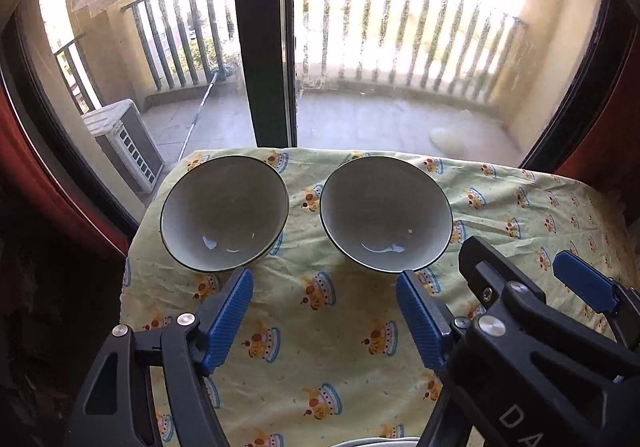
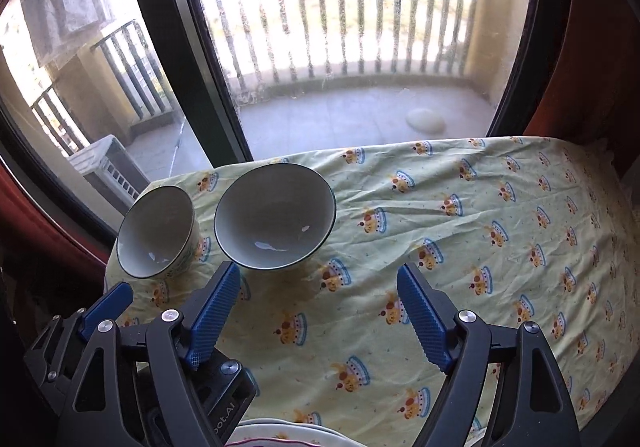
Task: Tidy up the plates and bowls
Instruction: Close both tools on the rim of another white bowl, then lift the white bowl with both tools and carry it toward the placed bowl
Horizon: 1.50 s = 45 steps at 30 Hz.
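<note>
Two bowls: left bowl point(image 1: 224, 213), right bowl point(image 1: 386, 213). Left gripper point(image 1: 324, 317), right gripper point(image 2: 318, 313): released, empty. Advised: pinch nearest rim, lift level, nest.

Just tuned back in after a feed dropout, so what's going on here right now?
A person holds a tool in each hand over a table with a yellow printed cloth, set against a balcony window. Both the left tool and the right tool are open and hold nothing. Two empty bowls sit upright side by side at the far left of the table: the left bowl and the right bowl, apart. A plate rim shows at the bottom edge, below the tools.
</note>
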Each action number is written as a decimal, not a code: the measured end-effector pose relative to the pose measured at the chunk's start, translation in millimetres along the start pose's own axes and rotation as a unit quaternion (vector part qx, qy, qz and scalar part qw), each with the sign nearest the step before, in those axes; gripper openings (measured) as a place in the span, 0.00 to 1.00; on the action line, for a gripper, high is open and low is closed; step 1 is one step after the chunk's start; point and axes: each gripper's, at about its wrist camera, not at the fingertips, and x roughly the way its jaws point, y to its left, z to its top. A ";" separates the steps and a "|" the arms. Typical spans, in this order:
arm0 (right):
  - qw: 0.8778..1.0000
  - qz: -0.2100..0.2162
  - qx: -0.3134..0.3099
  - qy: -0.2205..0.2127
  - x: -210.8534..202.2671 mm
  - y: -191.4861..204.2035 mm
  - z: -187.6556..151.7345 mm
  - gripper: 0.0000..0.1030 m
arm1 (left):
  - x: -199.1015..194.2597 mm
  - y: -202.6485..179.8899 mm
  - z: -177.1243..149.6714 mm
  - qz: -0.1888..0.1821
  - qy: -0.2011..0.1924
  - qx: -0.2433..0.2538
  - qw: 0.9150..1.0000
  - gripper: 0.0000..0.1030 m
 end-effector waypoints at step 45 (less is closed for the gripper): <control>0.996 0.012 -0.013 0.087 132.9 -23.0 21.0 0.14 | 103.2 -23.8 9.1 0.011 0.075 -0.004 0.997 0.15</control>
